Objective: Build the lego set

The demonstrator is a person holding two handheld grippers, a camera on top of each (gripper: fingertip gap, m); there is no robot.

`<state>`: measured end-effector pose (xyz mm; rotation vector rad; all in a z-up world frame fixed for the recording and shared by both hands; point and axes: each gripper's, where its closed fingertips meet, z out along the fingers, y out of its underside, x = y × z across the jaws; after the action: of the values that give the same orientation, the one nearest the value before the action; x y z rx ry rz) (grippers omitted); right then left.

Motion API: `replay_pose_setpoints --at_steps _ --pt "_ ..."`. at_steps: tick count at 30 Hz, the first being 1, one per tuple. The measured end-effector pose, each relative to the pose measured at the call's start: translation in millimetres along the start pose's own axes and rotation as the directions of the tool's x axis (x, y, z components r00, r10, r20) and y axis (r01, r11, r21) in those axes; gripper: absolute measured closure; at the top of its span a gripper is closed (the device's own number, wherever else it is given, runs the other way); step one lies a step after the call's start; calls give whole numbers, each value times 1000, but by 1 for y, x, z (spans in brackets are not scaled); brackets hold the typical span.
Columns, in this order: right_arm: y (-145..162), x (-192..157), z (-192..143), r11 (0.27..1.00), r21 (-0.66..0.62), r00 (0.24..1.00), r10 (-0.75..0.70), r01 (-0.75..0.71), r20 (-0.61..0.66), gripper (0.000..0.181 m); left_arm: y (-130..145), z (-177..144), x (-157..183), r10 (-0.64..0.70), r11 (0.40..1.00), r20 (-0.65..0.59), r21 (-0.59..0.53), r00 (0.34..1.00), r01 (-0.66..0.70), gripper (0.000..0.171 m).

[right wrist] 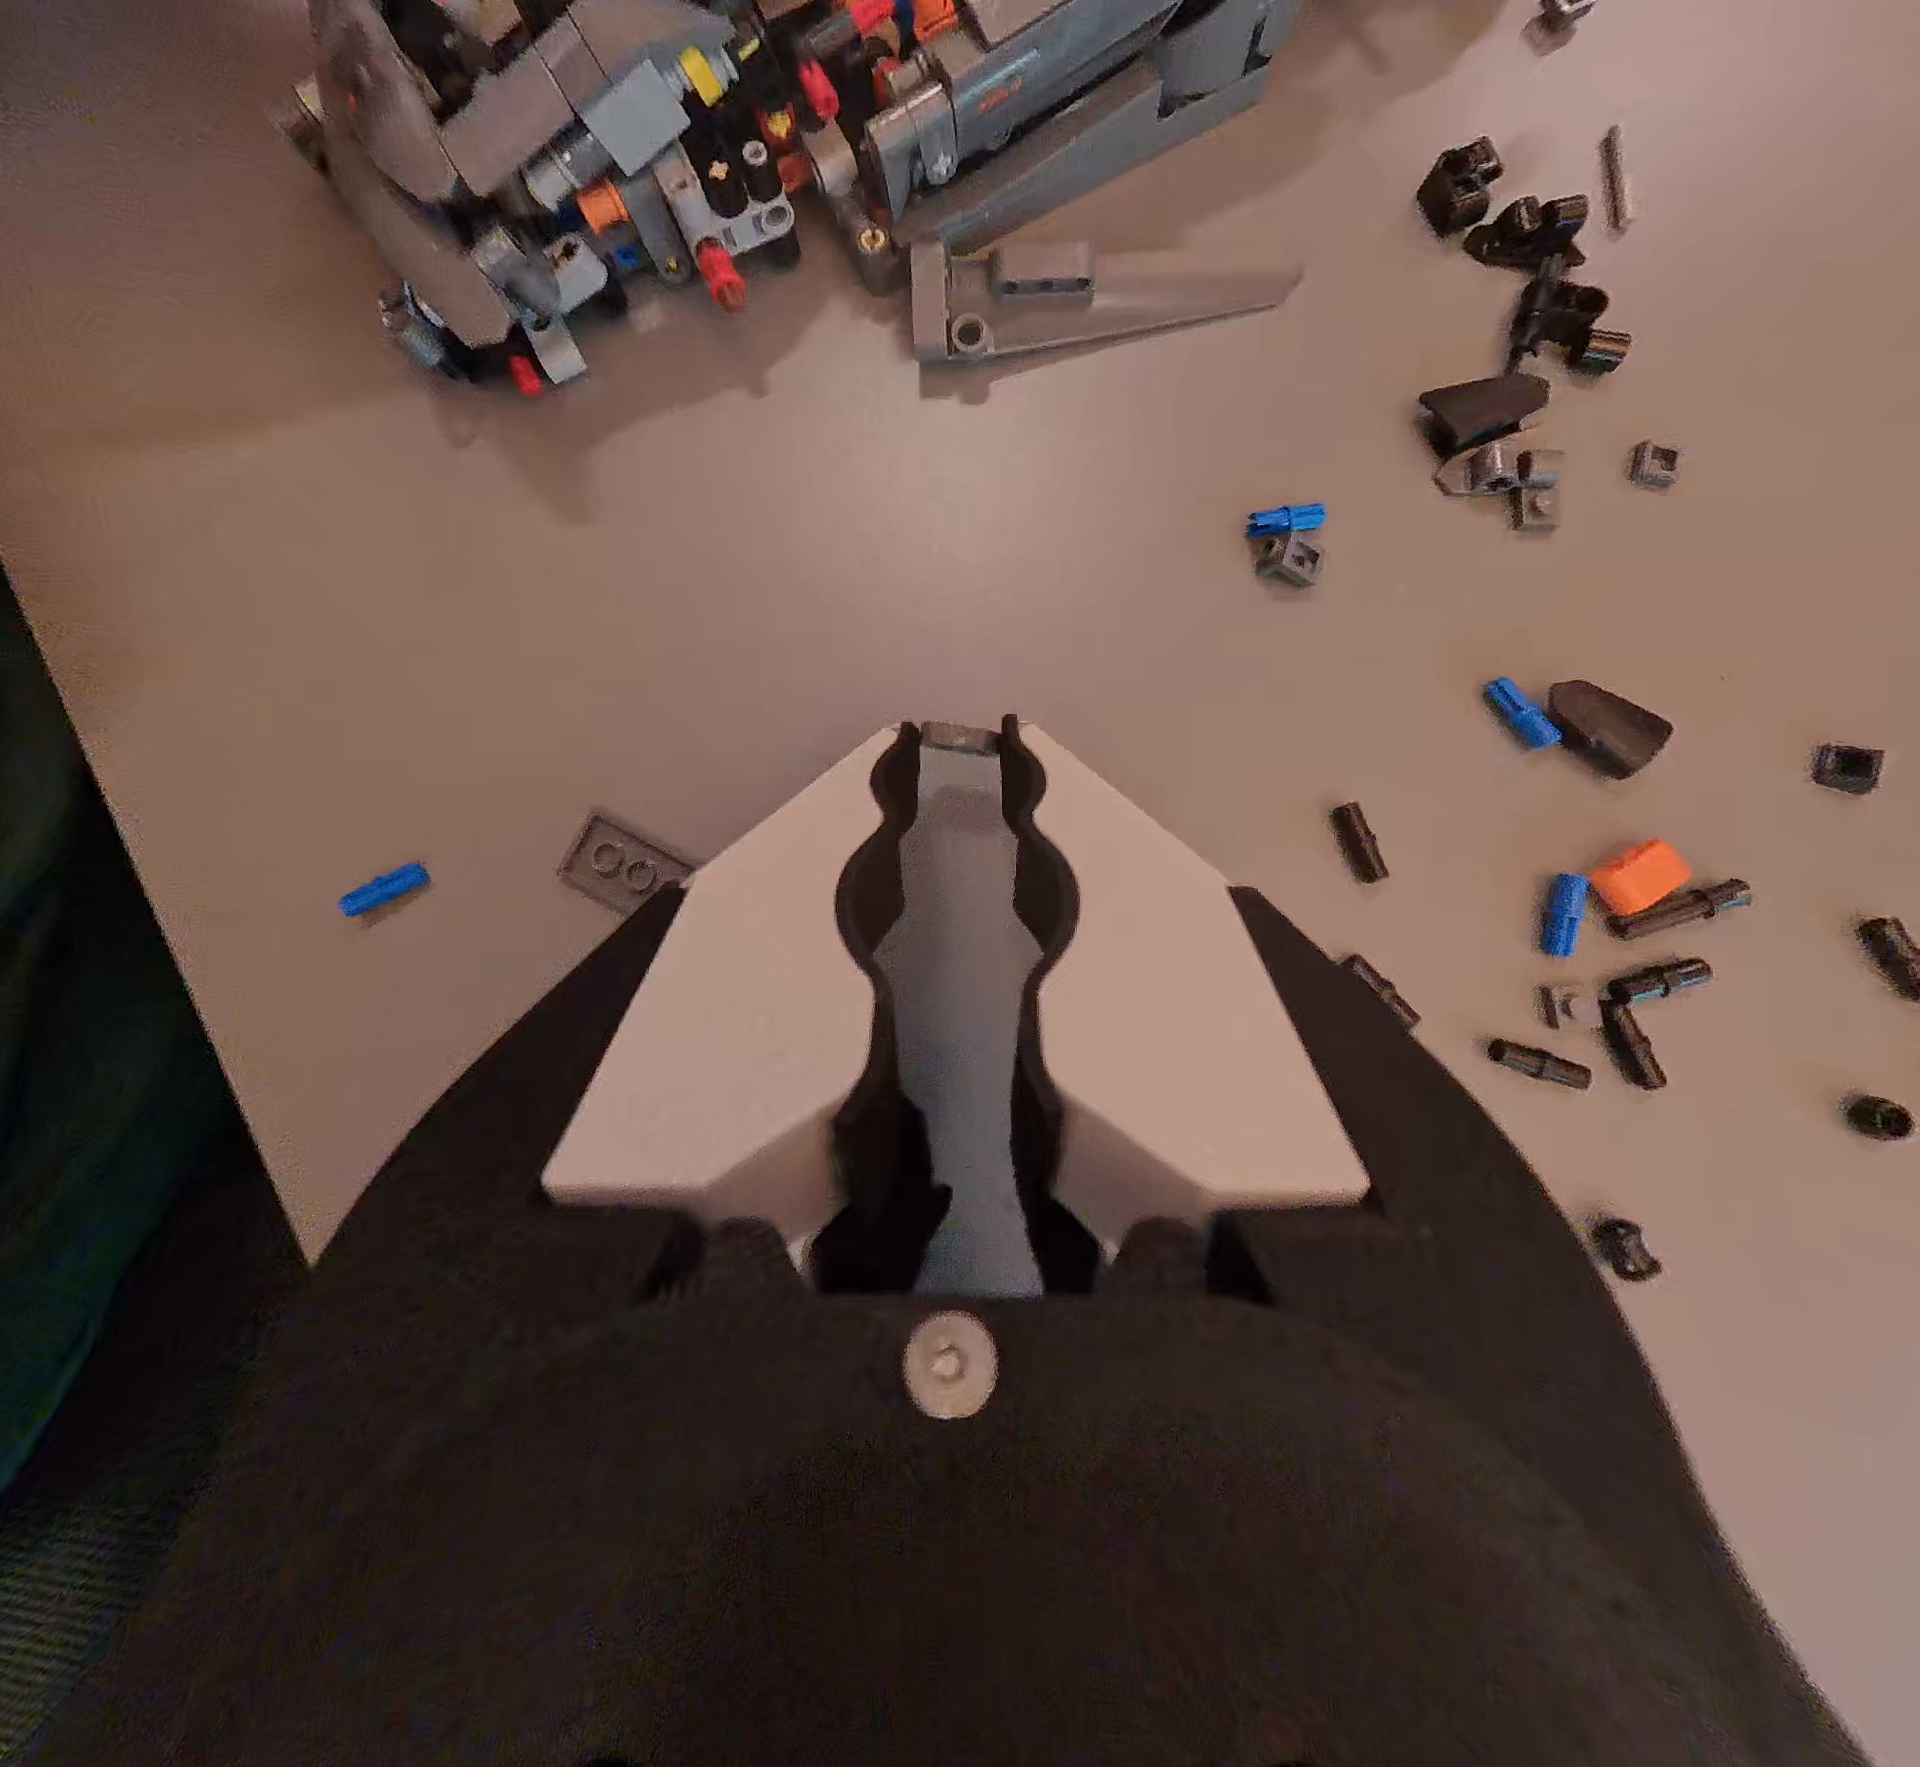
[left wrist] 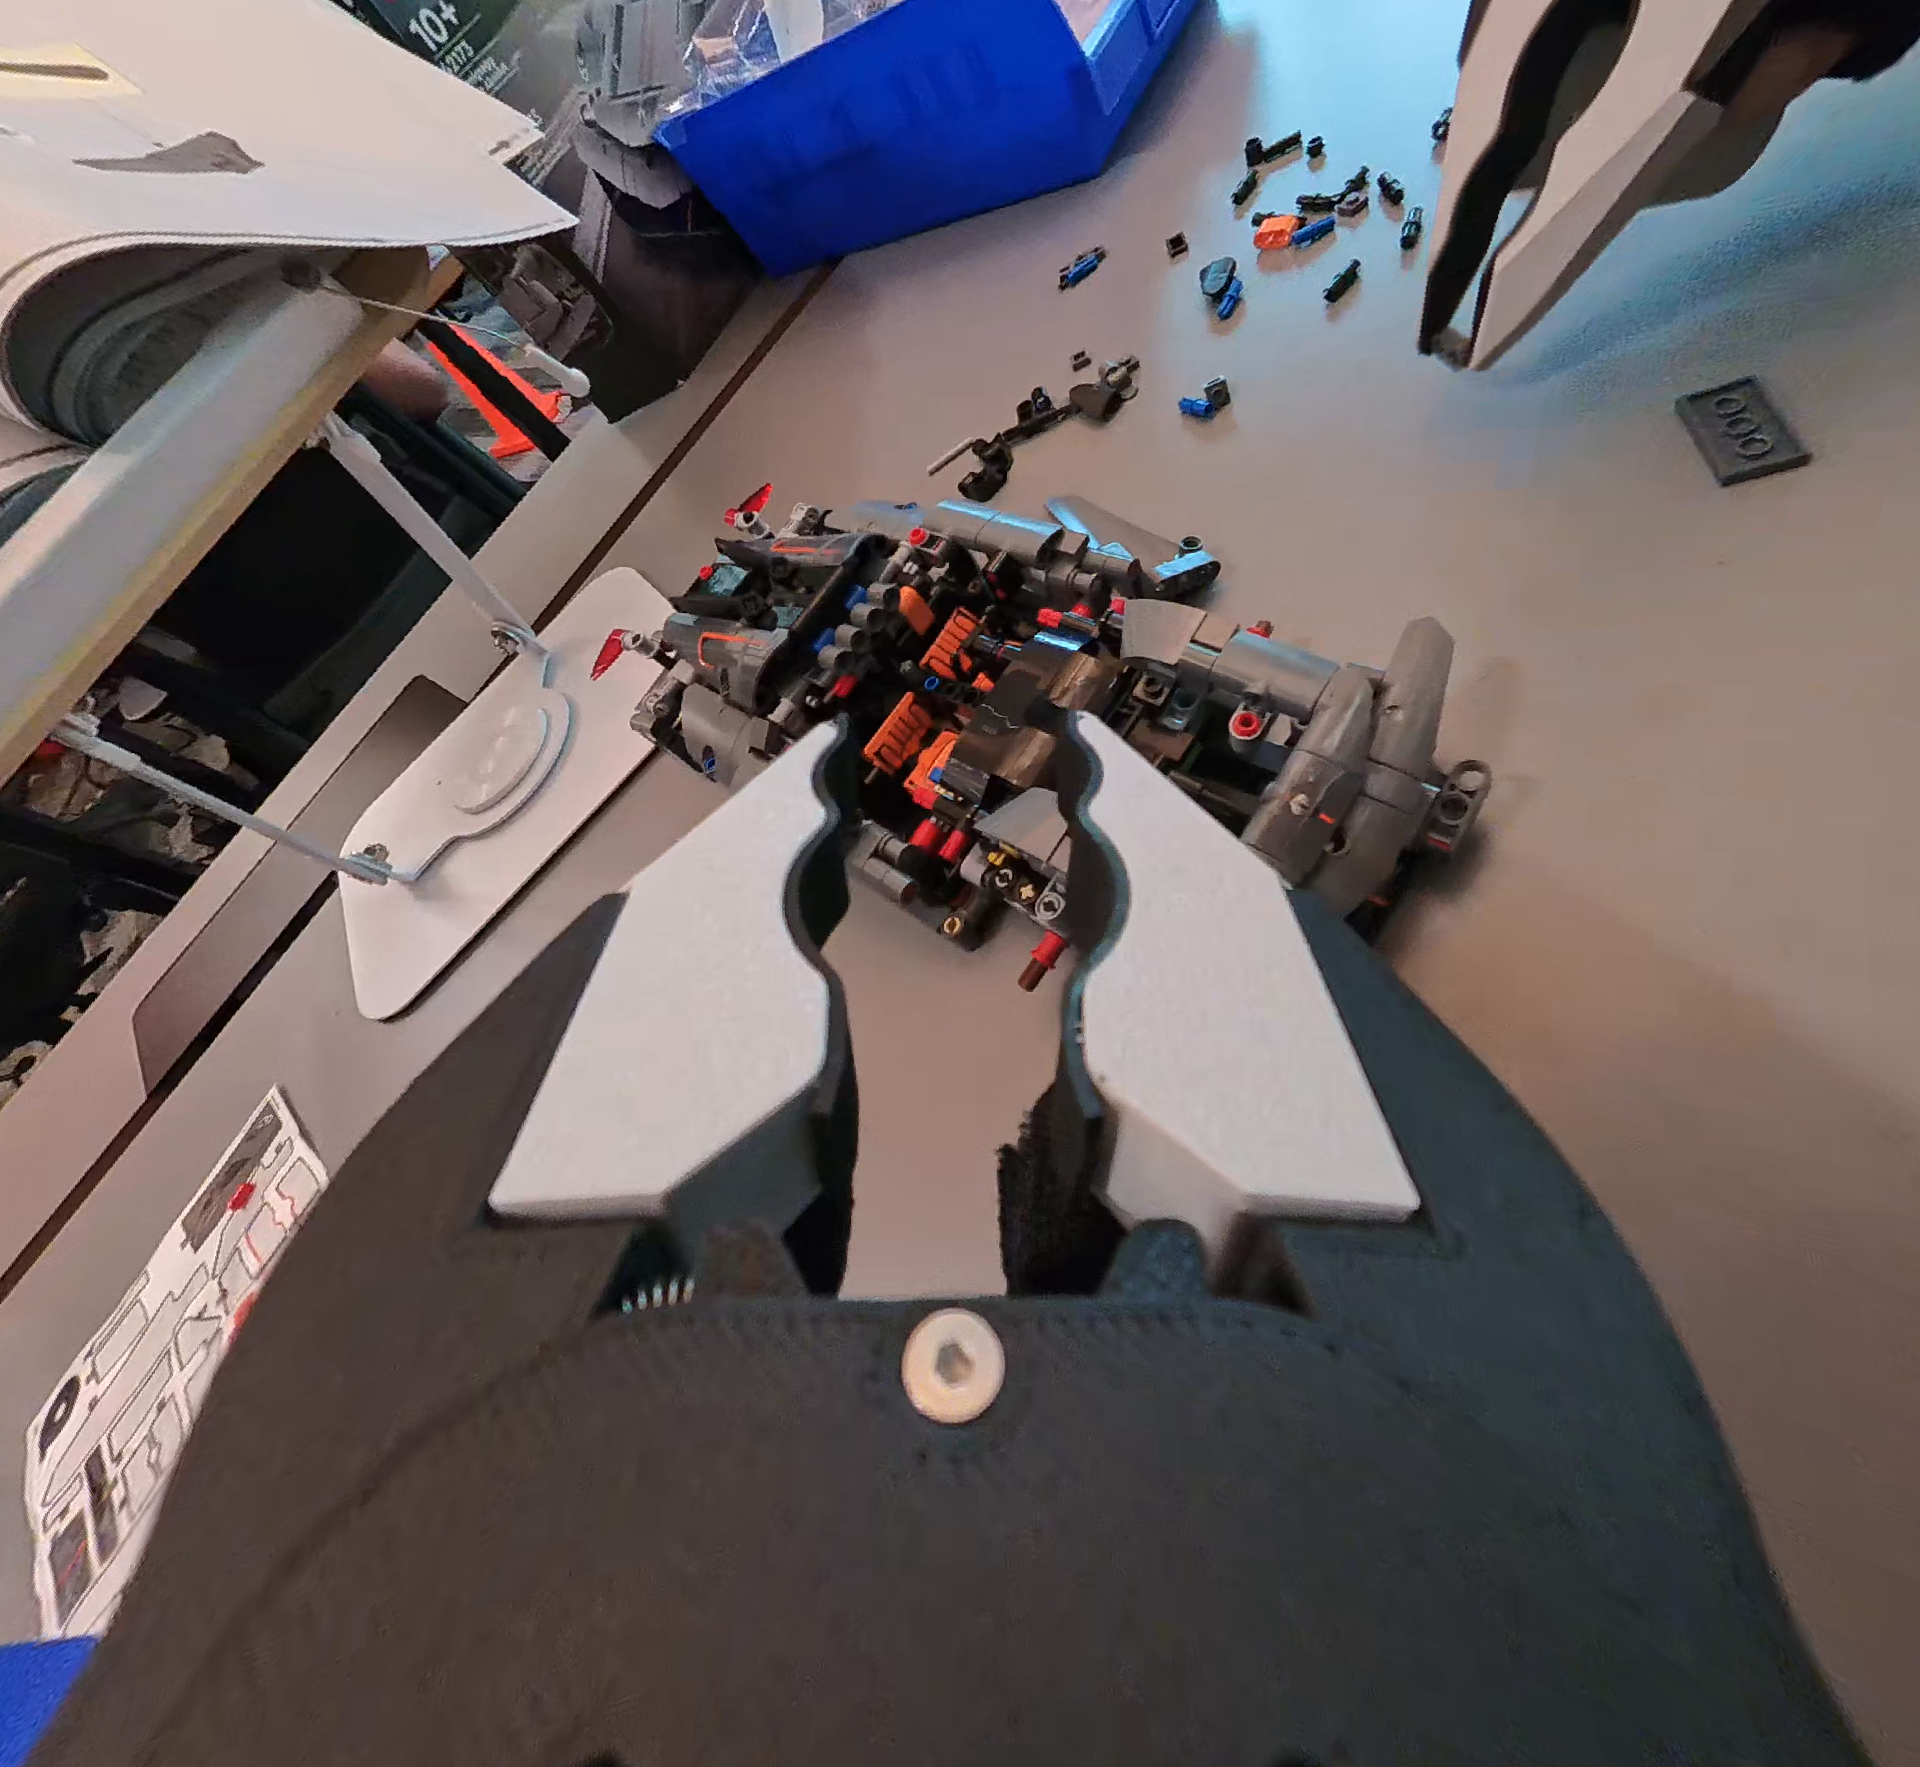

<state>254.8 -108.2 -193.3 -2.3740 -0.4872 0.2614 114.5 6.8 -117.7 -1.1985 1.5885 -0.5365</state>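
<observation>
Slippage is the risk: the right tongs pinch a tiny grey piece only at their tips, well short of the half-built model ahead, which the left tongs, spread apart, straddle loosely enough to let shift.

My left hand-held gripper has pale grey fingers on a black body; the half-built plastic lego model is dark grey with orange, red and blue bits; the plastic storage bin is bright blue; the smooth worktop is plain light grey; loose pins are blue and black.
</observation>
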Motion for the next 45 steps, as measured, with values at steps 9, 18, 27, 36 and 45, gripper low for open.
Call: replay_pose_setpoints --at_steps 9,18,27,36,45 --pt "3 8 4 1000 -4 1000 -18 18 -17 156 9 0 1 -12 1000 0 -24 1000 12 135" --pt "5 73 -78 969 188 945 203 -157 -258 156 19 -5 -15 -44 999 34 -28 998 45 134" --pt "37 115 -100 944 176 869 325 -277 -373 157 30 -6 -13 -52 997 34 -59 998 54 134" --pt "25 123 -57 967 67 923 255 -246 -290 161 33 -3 -13 -48 996 34 -71 998 51 135" --pt "23 141 -22 955 22 926 291 -295 -239 169 40 -8 -18 -62 994 51 -83 997 66 135"
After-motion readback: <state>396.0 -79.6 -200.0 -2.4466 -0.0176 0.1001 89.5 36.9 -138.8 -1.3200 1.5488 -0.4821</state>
